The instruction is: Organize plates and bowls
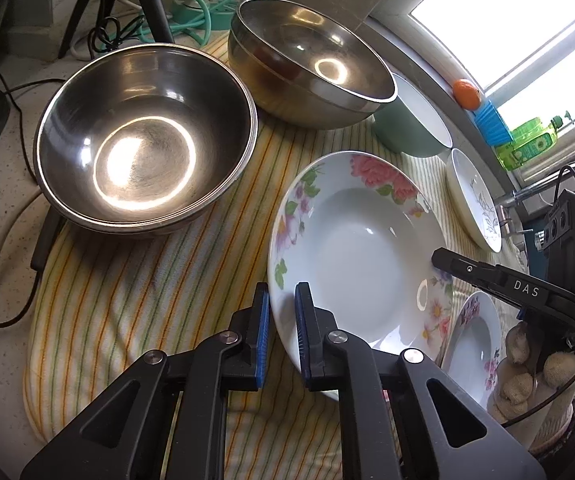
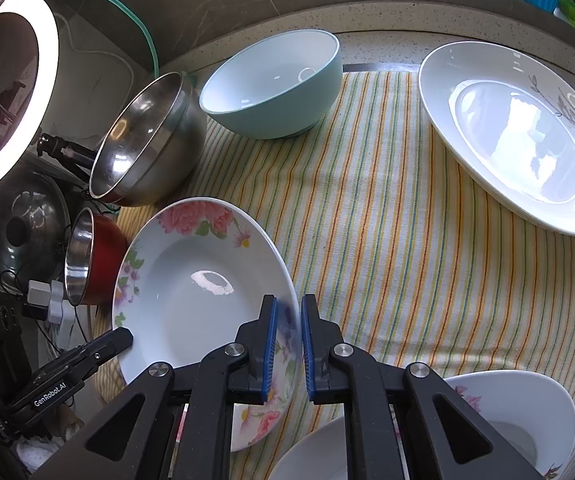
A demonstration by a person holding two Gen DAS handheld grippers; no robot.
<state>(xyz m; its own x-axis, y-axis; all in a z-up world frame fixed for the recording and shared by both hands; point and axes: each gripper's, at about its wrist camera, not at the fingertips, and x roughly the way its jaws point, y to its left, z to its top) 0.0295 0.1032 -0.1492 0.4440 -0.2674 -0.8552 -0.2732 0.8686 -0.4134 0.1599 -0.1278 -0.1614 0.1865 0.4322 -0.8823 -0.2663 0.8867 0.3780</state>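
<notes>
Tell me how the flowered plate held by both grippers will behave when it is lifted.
The flowered plate looks like glazed ceramic, so probably stiff, fairly heavy and breakable. Its glossy rim may slip between the pads. The left gripper and right gripper pinch opposite edges, so it could tilt unless both rise together.

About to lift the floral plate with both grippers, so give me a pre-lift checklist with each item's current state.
1. Left gripper shut on the floral plate rim: ok.
2. Right gripper shut on the opposite rim: ok.
3. Plate empty: ok.
4. Plate clear of the steel bowl beside it: ok.
5. Smaller floral plate clear of the lifted plate's underside: cannot tell.
6. Striped cloth not caught in either grip: cannot tell.
</notes>
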